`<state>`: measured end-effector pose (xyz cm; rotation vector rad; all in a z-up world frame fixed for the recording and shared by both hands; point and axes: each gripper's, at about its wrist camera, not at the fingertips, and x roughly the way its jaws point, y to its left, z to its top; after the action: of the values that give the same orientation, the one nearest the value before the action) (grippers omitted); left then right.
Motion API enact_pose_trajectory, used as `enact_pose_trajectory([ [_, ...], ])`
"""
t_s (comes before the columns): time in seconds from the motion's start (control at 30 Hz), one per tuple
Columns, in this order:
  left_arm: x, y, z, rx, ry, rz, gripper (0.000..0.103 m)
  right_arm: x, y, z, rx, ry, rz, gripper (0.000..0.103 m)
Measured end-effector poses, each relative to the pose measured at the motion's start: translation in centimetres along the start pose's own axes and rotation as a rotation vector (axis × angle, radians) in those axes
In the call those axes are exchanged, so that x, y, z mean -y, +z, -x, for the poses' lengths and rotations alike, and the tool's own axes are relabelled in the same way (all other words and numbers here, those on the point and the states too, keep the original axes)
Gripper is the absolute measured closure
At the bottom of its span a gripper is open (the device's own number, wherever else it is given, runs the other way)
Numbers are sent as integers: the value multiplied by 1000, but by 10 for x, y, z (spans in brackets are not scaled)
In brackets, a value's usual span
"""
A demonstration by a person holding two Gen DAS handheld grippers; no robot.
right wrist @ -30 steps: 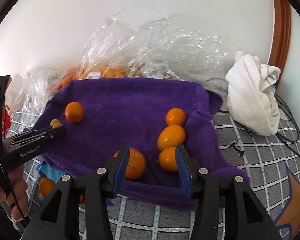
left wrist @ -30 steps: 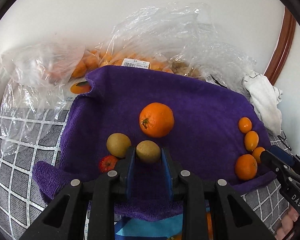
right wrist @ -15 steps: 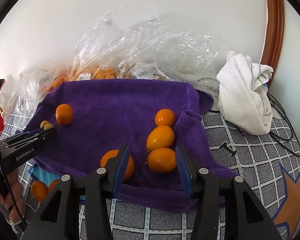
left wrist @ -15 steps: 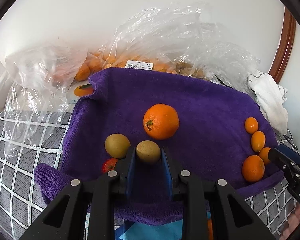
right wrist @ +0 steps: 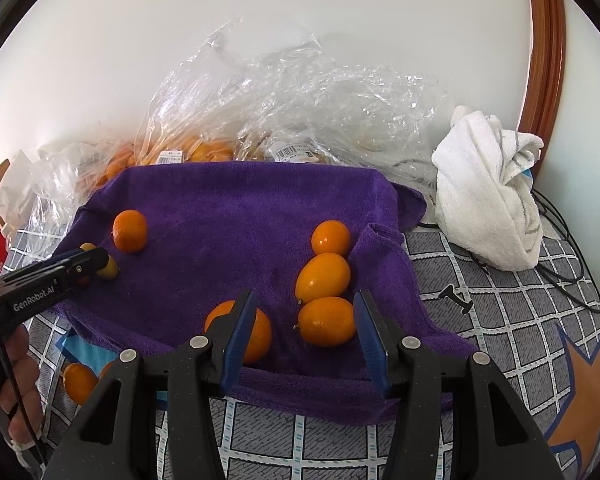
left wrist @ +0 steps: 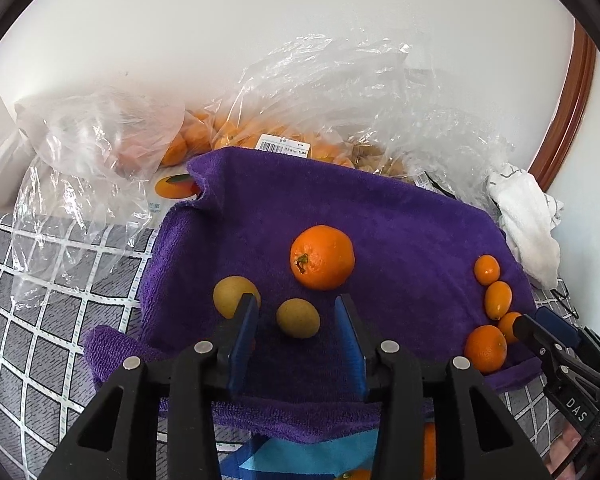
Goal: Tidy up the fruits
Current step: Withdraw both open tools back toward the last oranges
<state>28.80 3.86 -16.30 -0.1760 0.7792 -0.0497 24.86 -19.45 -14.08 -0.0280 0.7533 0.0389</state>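
A purple towel (left wrist: 372,216) lies on the checked cloth and holds the fruit. My left gripper (left wrist: 297,308) is open; a small brown-green fruit (left wrist: 298,318) lies loose on the towel between its fingers, with a second one (left wrist: 231,290) just left and a large orange (left wrist: 322,257) beyond. My right gripper (right wrist: 305,306) is open over the towel's near right edge (right wrist: 380,208). A kumquat (right wrist: 326,321) lies between its fingers, two more kumquats (right wrist: 323,277) lie behind it, and a mandarin (right wrist: 256,334) sits behind the left finger.
Clear plastic bags of oranges (left wrist: 228,132) lie along the wall behind the towel. A bunched white cloth (right wrist: 488,208) and black cables (right wrist: 560,240) lie right of it. More oranges (right wrist: 78,382) sit on blue paper by the near edge.
My left gripper has opened and let go of the brown-green fruit, which now rests on the towel. The right gripper has moved slightly so that a kumquat lies between its fingers.
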Motion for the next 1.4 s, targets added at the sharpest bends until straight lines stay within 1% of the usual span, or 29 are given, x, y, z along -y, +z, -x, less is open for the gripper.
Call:
enact_pose_trajectory([
  [0.1,-1,1,5,7,3,-1,64,-1,-1,-1,-1,1,-2,53],
  [0.2,0,3,11,20,8,-6,64,-4,-1,1,11,-19,16,53],
  [0.3,1,5,20,38,8,-10,63,-5,-2,3,22,0,14,53],
  [0.37,1,7,26,52,7,-11,63,-5,-4,5,20,-2,16,53],
  [0.47,-3,9,32,46,-6,1,63,-4,-8,10,1,8,-4,53],
  [0.57,-10,5,42,45,-20,21,63,-7,-15,25,10,34,-8,53],
  [0.67,-20,0,53,44,-21,37,62,-18,-21,41,22,45,21,53],
  [0.73,-27,-5,59,40,-2,40,62,-28,-25,47,18,74,36,53],
  [0.8,-35,-12,67,30,32,37,62,-40,-29,51,10,96,56,53],
  [0.87,-43,-19,75,34,39,40,61,-52,-35,54,9,105,81,53],
  [0.97,-57,-31,85,33,59,46,61,-66,-44,56,3,148,114,53],
  [1.07,-74,-43,95,31,68,71,60,-79,-50,54,-20,157,126,53],
  [1.17,-86,-52,100,31,84,74,60,-90,-54,48,-46,182,128,53],
  [1.27,-98,-57,105,34,95,92,60,-99,-57,41,-69,174,141,53],
  [1.4,-112,-63,109,30,81,123,60,-108,-58,30,-104,149,154,53],
])
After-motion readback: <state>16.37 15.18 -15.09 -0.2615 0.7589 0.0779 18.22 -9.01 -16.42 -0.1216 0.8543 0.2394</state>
